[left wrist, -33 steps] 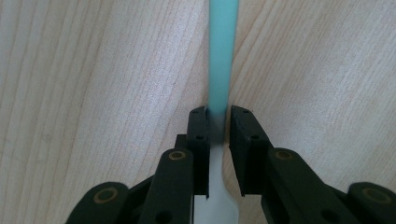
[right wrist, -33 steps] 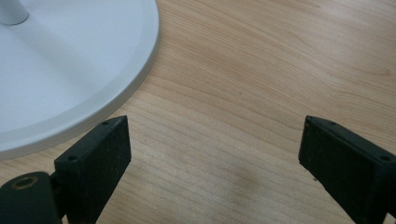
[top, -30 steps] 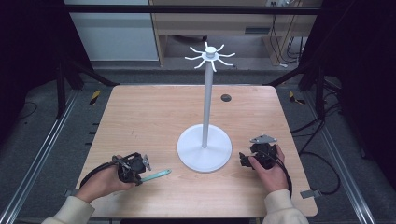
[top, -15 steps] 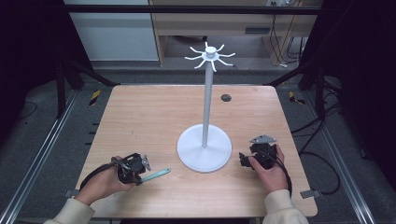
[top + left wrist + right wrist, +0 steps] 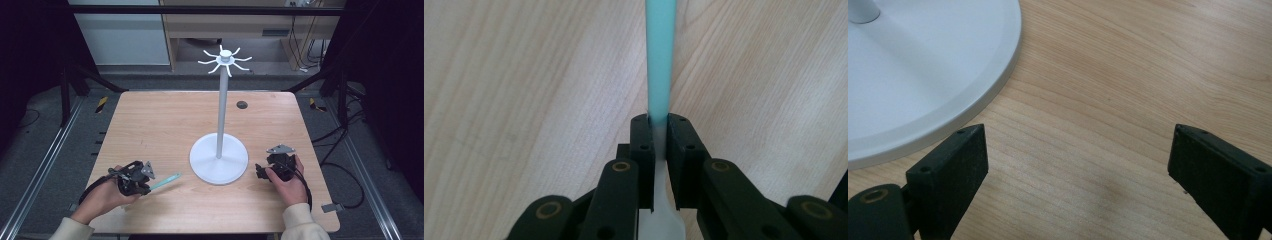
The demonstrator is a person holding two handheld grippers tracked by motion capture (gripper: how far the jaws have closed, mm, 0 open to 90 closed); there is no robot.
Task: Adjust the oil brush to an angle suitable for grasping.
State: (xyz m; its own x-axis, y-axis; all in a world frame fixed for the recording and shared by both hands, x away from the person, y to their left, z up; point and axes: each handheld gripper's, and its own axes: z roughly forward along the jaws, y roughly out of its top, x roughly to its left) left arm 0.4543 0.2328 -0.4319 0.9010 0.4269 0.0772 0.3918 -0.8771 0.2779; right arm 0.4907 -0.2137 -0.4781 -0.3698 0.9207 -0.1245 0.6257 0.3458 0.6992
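Nothing moved: left claw (image 5: pixel 146 182) (low) clamps spatula (image 5: pixel 166 181).

Light wooden table (image 5: pixel 150 125), white round-based stand (image 5: pixel 218 160) on it

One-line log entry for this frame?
left gripper: shut on teal strip, low over table | right gripper: open, empty, beside stand base | stand hooks: bare

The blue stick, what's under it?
Under the blue stick lies the bare wooden table. The left tool pinches its near end, so the wood beneath that part is covered.
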